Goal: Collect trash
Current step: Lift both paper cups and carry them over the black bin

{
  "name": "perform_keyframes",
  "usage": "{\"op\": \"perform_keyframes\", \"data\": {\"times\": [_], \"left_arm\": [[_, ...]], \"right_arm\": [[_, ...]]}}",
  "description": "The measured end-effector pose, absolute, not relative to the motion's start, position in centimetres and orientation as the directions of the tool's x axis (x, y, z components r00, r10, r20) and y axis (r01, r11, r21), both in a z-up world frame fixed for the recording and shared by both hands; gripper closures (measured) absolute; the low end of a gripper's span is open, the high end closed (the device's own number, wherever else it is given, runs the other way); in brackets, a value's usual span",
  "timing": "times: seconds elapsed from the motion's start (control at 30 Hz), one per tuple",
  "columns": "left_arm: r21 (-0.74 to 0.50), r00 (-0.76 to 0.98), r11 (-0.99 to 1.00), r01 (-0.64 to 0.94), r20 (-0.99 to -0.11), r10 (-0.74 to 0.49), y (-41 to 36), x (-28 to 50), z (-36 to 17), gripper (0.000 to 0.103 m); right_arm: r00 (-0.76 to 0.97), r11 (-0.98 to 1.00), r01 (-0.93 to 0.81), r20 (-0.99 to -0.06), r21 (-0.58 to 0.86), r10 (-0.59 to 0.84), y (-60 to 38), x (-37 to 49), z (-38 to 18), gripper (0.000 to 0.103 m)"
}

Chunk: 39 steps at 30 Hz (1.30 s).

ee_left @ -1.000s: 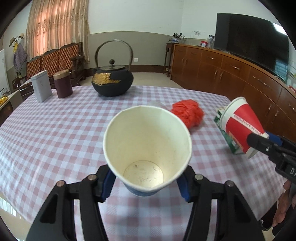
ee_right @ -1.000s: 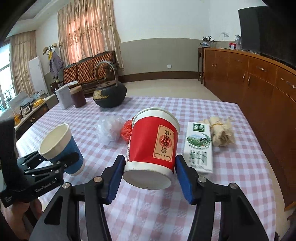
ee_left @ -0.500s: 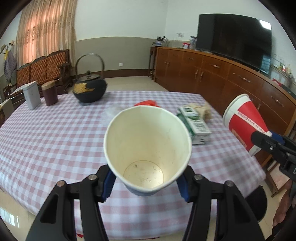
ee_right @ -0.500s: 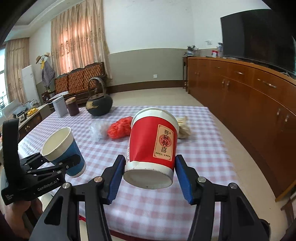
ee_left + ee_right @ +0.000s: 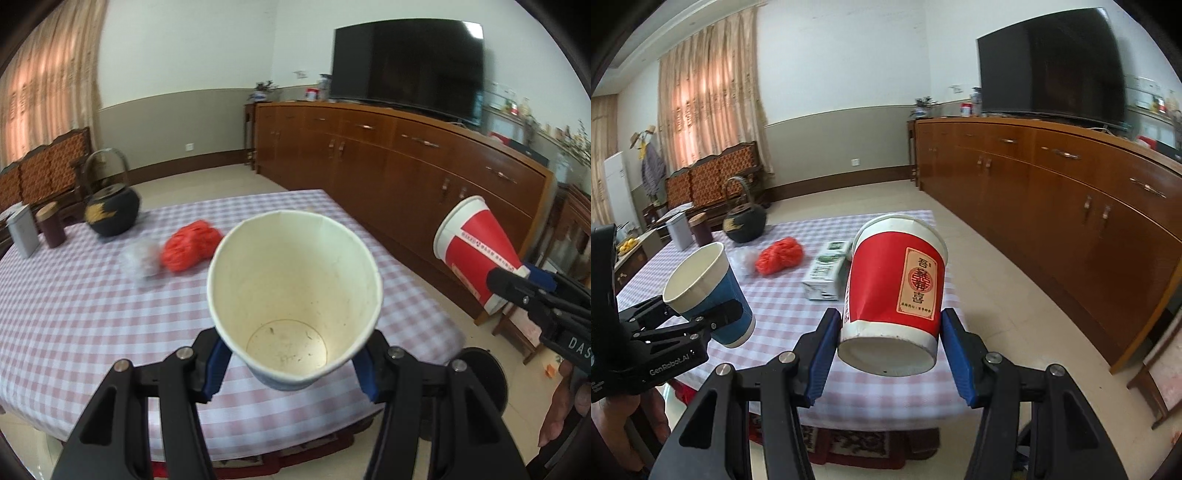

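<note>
My left gripper [image 5: 291,363] is shut on a blue paper cup [image 5: 295,295], empty inside, held in the air over the near edge of the checked table [image 5: 74,314]. The blue cup also shows in the right wrist view [image 5: 709,291]. My right gripper [image 5: 890,332] is shut on a red paper cup [image 5: 894,288], tilted, beyond the table's near right corner; it shows in the left wrist view [image 5: 476,251]. On the table lie a red plastic bag [image 5: 779,254], a crumpled clear bag [image 5: 142,258] and a milk carton [image 5: 825,273].
A black iron teapot [image 5: 110,214], a grey tin [image 5: 22,230] and a dark canister [image 5: 51,225] stand at the table's far left. A long wooden sideboard [image 5: 1071,192] with a TV [image 5: 1052,62] runs along the right. A dark round bin [image 5: 480,376] sits on the floor below the table's corner.
Both grippers have pulled back and up from the table with their cups and swung right; the table looks smaller and farther, and the floor and sideboard take up more of the views.
</note>
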<state>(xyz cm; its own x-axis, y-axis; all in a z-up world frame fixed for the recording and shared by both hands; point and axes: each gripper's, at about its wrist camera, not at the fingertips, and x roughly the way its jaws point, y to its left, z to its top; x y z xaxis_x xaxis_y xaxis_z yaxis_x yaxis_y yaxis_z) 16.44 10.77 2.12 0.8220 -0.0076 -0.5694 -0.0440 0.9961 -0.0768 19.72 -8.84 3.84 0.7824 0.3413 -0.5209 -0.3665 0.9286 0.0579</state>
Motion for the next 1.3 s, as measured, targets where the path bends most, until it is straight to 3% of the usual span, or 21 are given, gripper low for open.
{"op": "perform_keyframes", "data": {"times": [0.73, 1.3], "left_arm": [[-0.061, 0.801, 0.974, 0.219, -0.558, -0.216, -1.4, 17.4, 3.1, 0.045], [-0.079, 0.709, 0.91, 0.407, -0.601, -0.369, -10.9, 17.8, 0.3, 0.046]], "right_arm": [[0.84, 0.992, -0.118, -0.528, 0.048, 0.125, -23.5, 15.2, 3.9, 0.046], [0.809, 0.999, 0.038, -0.588, 0.032, -0.012, -32.2, 11.9, 0.9, 0.046]]}}
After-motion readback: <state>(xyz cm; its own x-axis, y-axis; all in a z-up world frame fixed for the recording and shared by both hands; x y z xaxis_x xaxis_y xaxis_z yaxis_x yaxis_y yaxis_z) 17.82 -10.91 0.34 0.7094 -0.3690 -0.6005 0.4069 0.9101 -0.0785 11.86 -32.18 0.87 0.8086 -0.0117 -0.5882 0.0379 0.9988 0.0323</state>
